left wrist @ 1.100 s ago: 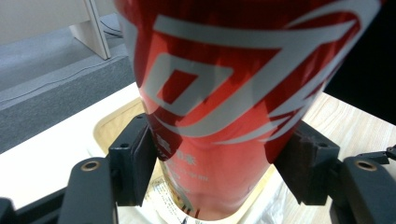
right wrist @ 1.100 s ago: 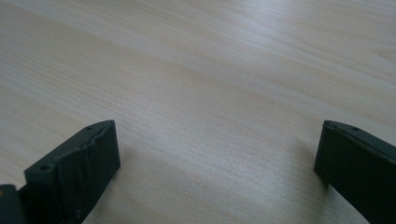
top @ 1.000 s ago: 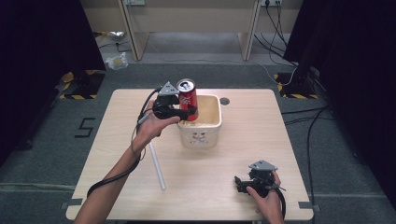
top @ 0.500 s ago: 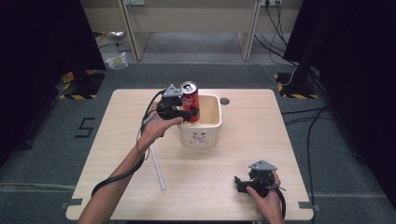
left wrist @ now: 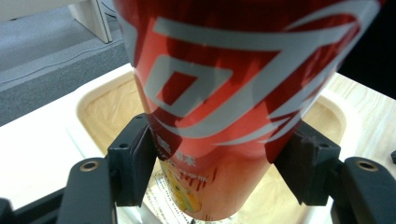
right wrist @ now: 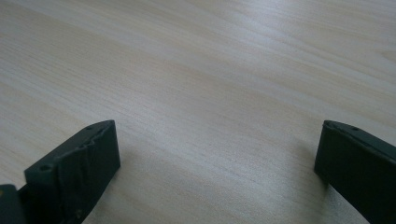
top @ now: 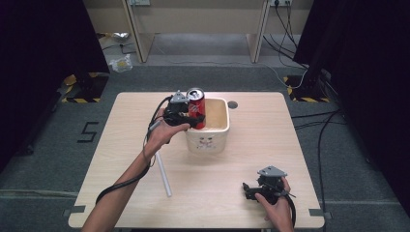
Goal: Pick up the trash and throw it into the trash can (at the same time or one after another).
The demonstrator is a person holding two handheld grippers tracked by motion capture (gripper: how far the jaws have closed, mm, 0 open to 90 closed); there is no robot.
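A: Left gripper (top: 194,117) status?

B: Clamped on the red can (top: 196,107). In the left gripper view both black pads press the can's (left wrist: 224,93) sides, one at 9 o'clock, one at 3 o'clock. Can is upright.

A: Where is the can relative to the tub?

B: Held over the left rim of the cream tub (top: 215,140), at roughly 9 to 10 o'clock of its opening. Its lower end hangs above the tub's (left wrist: 93,100) inside; whether it touches the floor of the tub, cannot tell.

A: Right gripper (top: 247,189)?

B: Resting low at about 5 o'clock of the table (top: 270,135), well apart from the tub. Released: in the right gripper view its jaws stand wide with bare table (right wrist: 210,79) wood between them, nothing gripped.

A: Anything else on the table?

B: A white tube (top: 163,167) lying at 7 o'clock from the tub, just beside the left forearm (top: 126,181).
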